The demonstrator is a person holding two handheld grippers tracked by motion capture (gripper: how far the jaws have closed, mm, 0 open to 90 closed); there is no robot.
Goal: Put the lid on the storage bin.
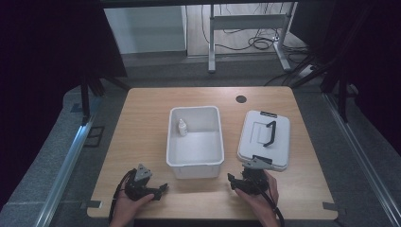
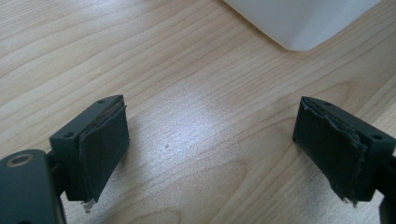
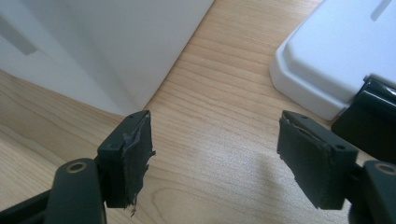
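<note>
White lid (image 1: 264, 138) w/ black handle lies flat on table (image 1: 142, 123), just ahead of right gripper (image 3: 212, 154), jaws apart, empty. White bin (image 1: 195, 163) w/ small bottle (image 1: 182, 127) sits betw. grippers; left gripper (image 2: 212, 149) jaws apart too

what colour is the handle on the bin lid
Black; the handle stands out on the white lid, best seen in the high view.

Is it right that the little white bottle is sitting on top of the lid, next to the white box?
Not quite. The little white bottle stands inside the white box, near its back left corner. The lid does lie next to the box, with nothing on it. The high view shows this.
</note>
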